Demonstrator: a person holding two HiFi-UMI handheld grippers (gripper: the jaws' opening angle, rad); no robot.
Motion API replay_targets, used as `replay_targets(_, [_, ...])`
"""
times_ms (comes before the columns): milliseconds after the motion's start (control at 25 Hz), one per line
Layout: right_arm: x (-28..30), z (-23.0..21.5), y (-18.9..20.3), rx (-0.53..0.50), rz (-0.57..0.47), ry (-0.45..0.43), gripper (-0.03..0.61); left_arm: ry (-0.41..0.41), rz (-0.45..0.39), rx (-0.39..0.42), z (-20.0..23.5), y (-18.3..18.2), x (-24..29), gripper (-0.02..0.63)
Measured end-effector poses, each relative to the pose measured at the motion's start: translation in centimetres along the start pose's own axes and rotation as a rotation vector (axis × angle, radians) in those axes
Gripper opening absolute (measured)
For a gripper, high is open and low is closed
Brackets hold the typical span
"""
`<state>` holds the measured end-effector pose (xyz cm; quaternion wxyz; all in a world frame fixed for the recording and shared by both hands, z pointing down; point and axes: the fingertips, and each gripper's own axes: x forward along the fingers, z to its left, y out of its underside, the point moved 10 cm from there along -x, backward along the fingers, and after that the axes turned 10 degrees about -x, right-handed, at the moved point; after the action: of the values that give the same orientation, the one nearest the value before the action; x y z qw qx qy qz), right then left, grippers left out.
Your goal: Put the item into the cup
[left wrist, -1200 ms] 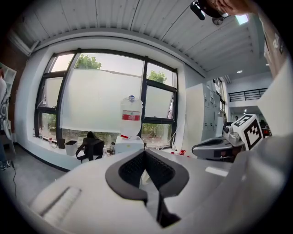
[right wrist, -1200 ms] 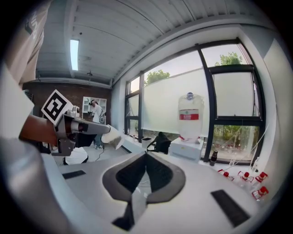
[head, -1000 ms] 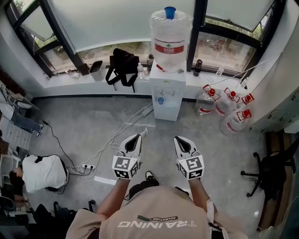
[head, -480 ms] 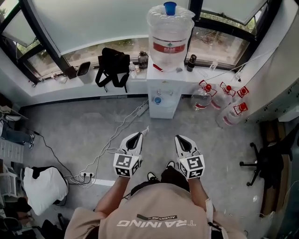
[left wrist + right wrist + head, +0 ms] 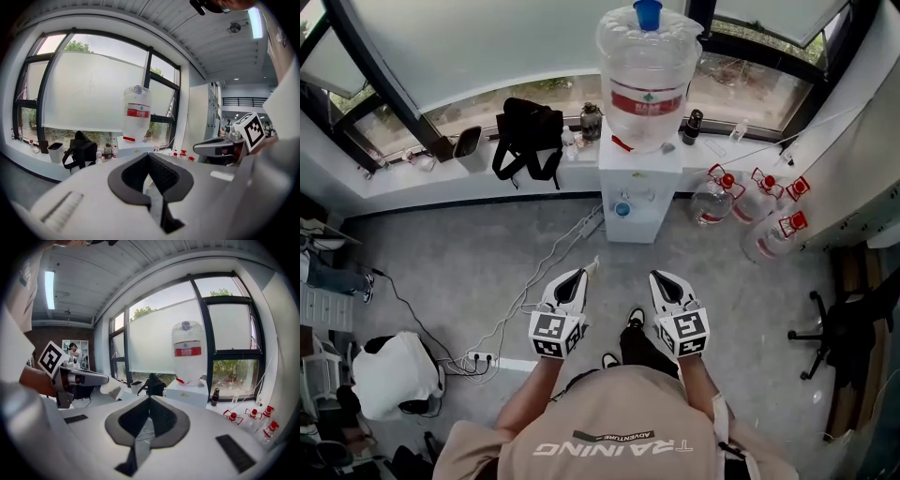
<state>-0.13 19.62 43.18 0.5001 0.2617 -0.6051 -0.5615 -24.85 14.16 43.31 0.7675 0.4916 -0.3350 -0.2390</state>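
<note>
My left gripper (image 5: 576,276) is held at waist height over the floor, shut on a white paper cup (image 5: 592,266) that sticks out past its tip. In the right gripper view the cup (image 5: 109,388) shows at that gripper's end. Through the left jaws only a white sliver of the cup (image 5: 146,183) shows. My right gripper (image 5: 662,278) is level with it, about a hand's width to the right, its jaws closed on a small clear crinkled item (image 5: 143,427). A water dispenser (image 5: 639,183) with a big bottle (image 5: 649,66) stands straight ahead.
A black backpack (image 5: 530,131) and small bottles sit on the window sill. Spare water jugs (image 5: 769,225) stand on the floor right of the dispenser. A power strip with cables (image 5: 478,358) lies to the left, and an office chair (image 5: 839,333) stands far right.
The person has stepped a little toward the dispenser, one foot now forward. Both grippers keep the same pose and the same hold.
</note>
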Motion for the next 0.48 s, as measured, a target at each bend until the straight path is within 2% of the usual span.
replay_targets(240, [4.6, -4.2, -1.4, -0.028, -0.01, -0.048, 0.011, -0.017, 0.012, 0.014, 0.9, -2.5, 4.5, 0.008])
replay_targets(480, [7.8, -9.0, -1.0, -0.019, 0.004, -0.071, 0.011, -0.032, 0.018, 0.018, 1.0, -4.6, 9.5, 0.008])
